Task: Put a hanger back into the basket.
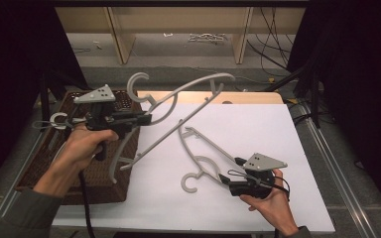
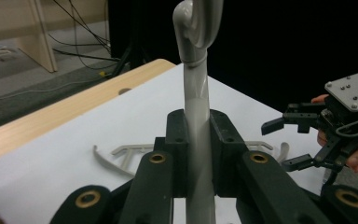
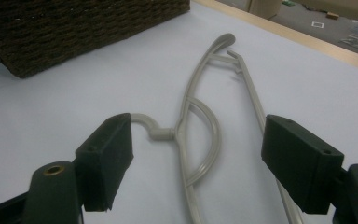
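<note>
The left gripper [image 1: 146, 119] holds one grey hanger [image 1: 178, 101] in the air above the gap between the wicker basket [image 1: 87, 183] and the white tabletop [image 1: 258, 129]; its fingers [image 2: 179, 140] pinch the hanger's neck just under the hook. A second grey hanger [image 1: 203, 153] lies flat on the tabletop, hook toward the person. The right gripper [image 1: 224, 179] sits low just beside that hook, fingers [image 3: 107, 158] spread wide with nothing between them.

Judgement: the step in hand is carrying the first hanger off while the right side lines up on the second. The next move calls for bringing the spread fingers around the lying hanger's neck and closing on it squarely.

Count: two hangers in plain sight, what looks like a third hook [image 1: 58, 120] at the basket's far left, one basket, two grippers.
</note>
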`<state>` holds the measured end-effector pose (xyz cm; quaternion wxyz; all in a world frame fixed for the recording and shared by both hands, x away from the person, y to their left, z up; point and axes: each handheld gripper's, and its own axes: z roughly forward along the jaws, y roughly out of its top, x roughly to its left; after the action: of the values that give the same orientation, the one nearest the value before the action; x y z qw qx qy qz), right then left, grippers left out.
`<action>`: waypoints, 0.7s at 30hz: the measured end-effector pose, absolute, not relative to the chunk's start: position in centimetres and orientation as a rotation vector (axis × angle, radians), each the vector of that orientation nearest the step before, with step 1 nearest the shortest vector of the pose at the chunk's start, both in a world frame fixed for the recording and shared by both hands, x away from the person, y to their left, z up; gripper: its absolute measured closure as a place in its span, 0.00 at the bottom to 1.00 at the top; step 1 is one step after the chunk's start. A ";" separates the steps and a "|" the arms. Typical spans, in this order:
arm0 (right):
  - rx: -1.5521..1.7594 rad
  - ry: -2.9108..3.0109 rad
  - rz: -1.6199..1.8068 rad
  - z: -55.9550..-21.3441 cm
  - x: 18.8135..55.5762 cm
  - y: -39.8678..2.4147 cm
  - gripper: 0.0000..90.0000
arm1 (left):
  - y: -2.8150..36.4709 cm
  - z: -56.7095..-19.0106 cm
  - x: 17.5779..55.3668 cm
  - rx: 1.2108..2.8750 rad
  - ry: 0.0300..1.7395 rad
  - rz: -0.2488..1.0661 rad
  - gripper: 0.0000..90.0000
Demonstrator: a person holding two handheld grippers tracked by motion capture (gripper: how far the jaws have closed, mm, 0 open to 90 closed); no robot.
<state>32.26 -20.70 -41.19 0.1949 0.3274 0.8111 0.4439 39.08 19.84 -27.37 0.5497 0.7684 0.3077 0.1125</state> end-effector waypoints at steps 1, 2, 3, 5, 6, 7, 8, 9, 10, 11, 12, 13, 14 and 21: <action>0.910 2.266 1.254 -41.3 32.4 -20.7 0.29 | 20.2 -27.2 39.1 1.818 0.734 0.273 0.88; 0.918 2.267 1.254 -41.4 32.3 -20.7 0.29 | 20.6 -27.0 39.1 1.811 0.744 0.285 0.88; 0.917 2.265 1.254 -41.4 32.3 -20.7 0.29 | 21.0 -27.0 39.2 1.805 0.749 0.295 0.88; 0.918 2.264 1.258 -41.4 32.3 -20.7 0.29 | 22.0 -26.8 39.3 1.802 0.771 0.310 0.88; 0.917 2.263 1.257 -41.4 32.3 -20.7 0.29 | 22.5 -26.8 39.4 1.801 0.781 0.316 0.88; 0.916 2.263 1.256 -41.4 32.3 -20.7 0.29 | 22.8 -26.8 39.5 1.800 0.789 0.323 0.88; 0.914 2.265 1.256 -41.4 32.3 -20.7 0.29 | 23.4 -26.9 39.6 1.797 0.808 0.330 0.88; 0.914 2.265 1.254 -41.4 32.3 -20.8 0.29 | 23.9 -26.9 39.8 1.797 0.820 0.338 0.88; 0.915 2.265 1.253 -41.5 32.4 -20.8 0.29 | 24.3 -26.9 39.8 1.796 0.834 0.345 0.88; 0.916 2.270 1.250 -41.5 32.4 -20.8 0.29 | 24.8 -27.0 39.9 1.794 0.845 0.352 0.88; 0.917 2.271 1.249 -41.6 32.4 -20.8 0.29 | 25.2 -27.0 40.0 1.793 0.856 0.360 0.88; 0.919 2.271 1.249 -41.6 32.4 -20.8 0.29 | 25.7 -27.1 40.1 1.791 0.868 0.368 0.88; 0.920 2.272 1.250 -41.6 32.4 -20.8 0.29 | 26.2 -27.2 40.1 1.789 0.883 0.378 0.88; 0.925 2.267 1.251 -41.7 32.4 -20.8 0.28 | 28.8 -28.4 40.4 1.783 0.945 0.422 0.88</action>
<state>32.42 -20.85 -41.70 0.1948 0.3300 0.8087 0.4463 40.42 28.83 -28.37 0.5142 0.7417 0.3932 0.1756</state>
